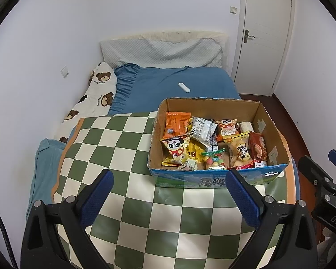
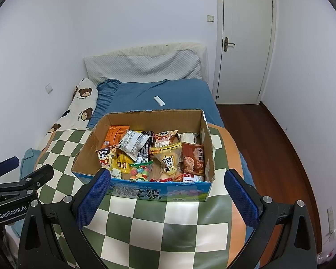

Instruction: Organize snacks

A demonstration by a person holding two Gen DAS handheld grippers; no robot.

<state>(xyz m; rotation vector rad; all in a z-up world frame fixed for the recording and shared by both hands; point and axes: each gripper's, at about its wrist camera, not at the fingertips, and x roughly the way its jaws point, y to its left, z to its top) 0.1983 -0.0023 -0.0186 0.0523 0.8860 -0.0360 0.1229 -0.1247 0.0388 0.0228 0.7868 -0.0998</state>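
Both grippers, left (image 1: 169, 191) and right (image 2: 166, 190), gape empty; brown cardboard snack box (image 2: 96, 139) sits just ahead. Risk: crinkly, overlapping packets (image 2: 134, 144) may slip or lift together.

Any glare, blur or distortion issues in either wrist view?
Left wrist: strong fisheye bowing on the door, dark vignette corners, snacks in the cardboard box sharp. Right wrist: same bowing, soft sheen on the checkered mat, no motion blur.
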